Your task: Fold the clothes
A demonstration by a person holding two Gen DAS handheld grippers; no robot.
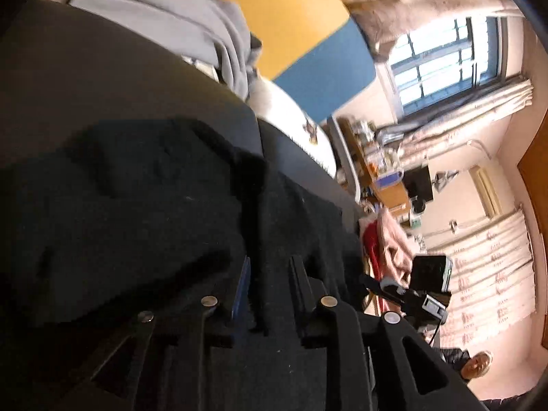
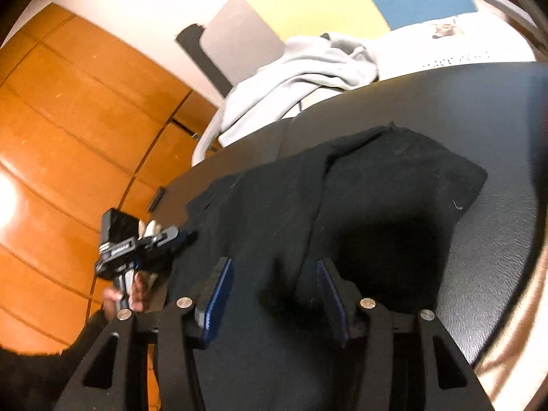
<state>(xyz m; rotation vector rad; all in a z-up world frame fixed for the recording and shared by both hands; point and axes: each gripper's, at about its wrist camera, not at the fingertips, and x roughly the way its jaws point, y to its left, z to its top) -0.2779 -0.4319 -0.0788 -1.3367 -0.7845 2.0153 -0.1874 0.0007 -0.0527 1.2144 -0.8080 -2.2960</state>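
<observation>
- Dark matte round-edged table (image 2: 479, 109): rumpled black fabric garment (image 2: 376, 198) lies on it.
- Pale grey crumpled cloth (image 2: 294, 78) at table's far edge.
- Orange wood-panelled wall (image 2: 68, 120) beyond table.
- Left gripper (image 1: 269, 274) and right gripper (image 2: 274, 274): fingers apart, over garment.

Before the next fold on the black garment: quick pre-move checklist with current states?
1. Right gripper released: ok, jaws stand apart over the black garment, pads not pressing cloth.
2. Left gripper released: cannot tell, narrow gap with dark cloth between the fingers; contact unclear.
3. Garment fully on the dark table: ok on the right wrist view; near edge hidden under the grippers.
4. Garment flat: not ok, a ridge runs up its middle and the surface is lumpy.
5. Grey garment clear of the work area: ok, it lies beyond the table's far edge, apart from the black one.
</observation>
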